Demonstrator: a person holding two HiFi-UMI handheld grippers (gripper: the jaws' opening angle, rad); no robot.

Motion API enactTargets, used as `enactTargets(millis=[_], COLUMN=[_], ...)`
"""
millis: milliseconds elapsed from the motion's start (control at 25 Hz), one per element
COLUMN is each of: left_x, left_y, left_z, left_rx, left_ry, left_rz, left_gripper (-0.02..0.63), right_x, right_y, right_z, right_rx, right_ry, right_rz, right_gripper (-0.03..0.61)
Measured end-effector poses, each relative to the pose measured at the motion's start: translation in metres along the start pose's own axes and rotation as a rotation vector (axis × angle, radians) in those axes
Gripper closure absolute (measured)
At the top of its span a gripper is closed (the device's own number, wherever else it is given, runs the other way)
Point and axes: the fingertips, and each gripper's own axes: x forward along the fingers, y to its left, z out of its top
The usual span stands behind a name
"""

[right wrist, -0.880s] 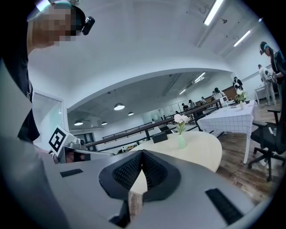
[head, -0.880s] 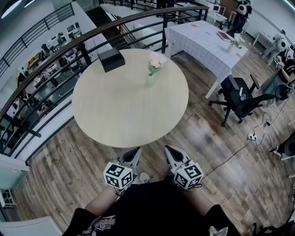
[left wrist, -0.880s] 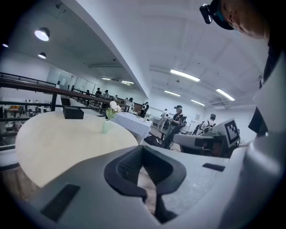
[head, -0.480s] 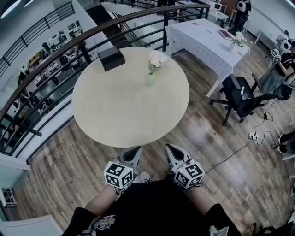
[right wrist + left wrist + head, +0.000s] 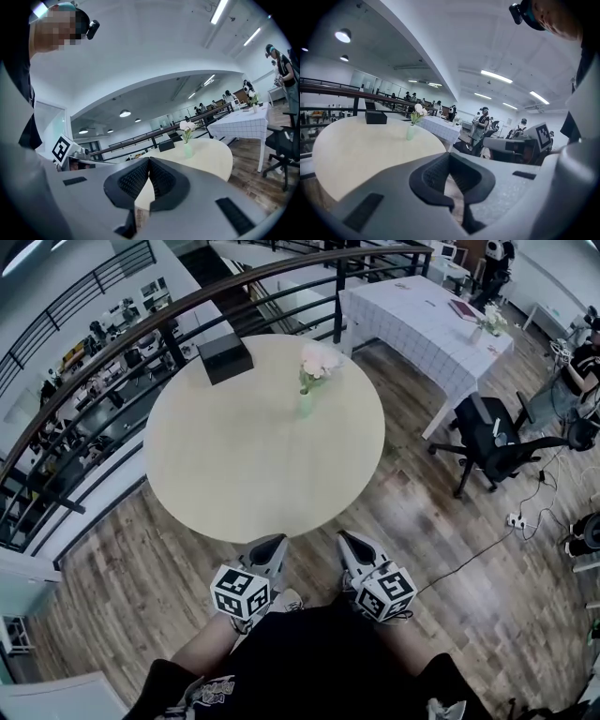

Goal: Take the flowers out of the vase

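A small pale green vase (image 5: 307,406) holding pale pink flowers (image 5: 317,362) stands on the far side of the round light wooden table (image 5: 234,474). The same vase (image 5: 410,132) with its flowers (image 5: 417,111) shows far off in the left gripper view, and again as vase (image 5: 188,150) and flowers (image 5: 187,126) in the right gripper view. My left gripper (image 5: 270,547) and right gripper (image 5: 348,543) hang side by side near the table's front edge, close to my body. Both are shut and hold nothing.
A black box (image 5: 224,359) sits at the table's far left edge. A dark railing (image 5: 112,343) curves behind the table. At the back right is a table with a white checked cloth (image 5: 422,329). A black office chair (image 5: 492,442) stands to the right on the wooden floor.
The view has drifted slightly, with the table a little higher in the frame. Both grippers stay shut in the same place near my body.
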Motion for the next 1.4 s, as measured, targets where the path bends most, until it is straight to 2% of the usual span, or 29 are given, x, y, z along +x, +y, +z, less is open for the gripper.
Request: enactTargets(millis=[400,1040,1400], left_x=[0.044,0.11,0.151], left_y=[-0.004,-0.009,-0.028], left_z=[0.025,0.036,0.041], left_rx=[-0.047,-0.103,-0.122], left_ry=[-0.045,-0.066,-0.059], left_rz=[0.072,0.234,0.281], left_gripper=[0.607,0.607,0.607], right_x=[0.013,0.023,0.014], right_y=[-0.052,-0.125,-0.166], right_z=[0.031,0.055,0.063], right_rx=[-0.03,-0.023,-0.009], right_ry=[0.043,0.076,0.099], right_rz=[0.066,0.219,0.267], right_gripper=[0.557,0.557,0.557])
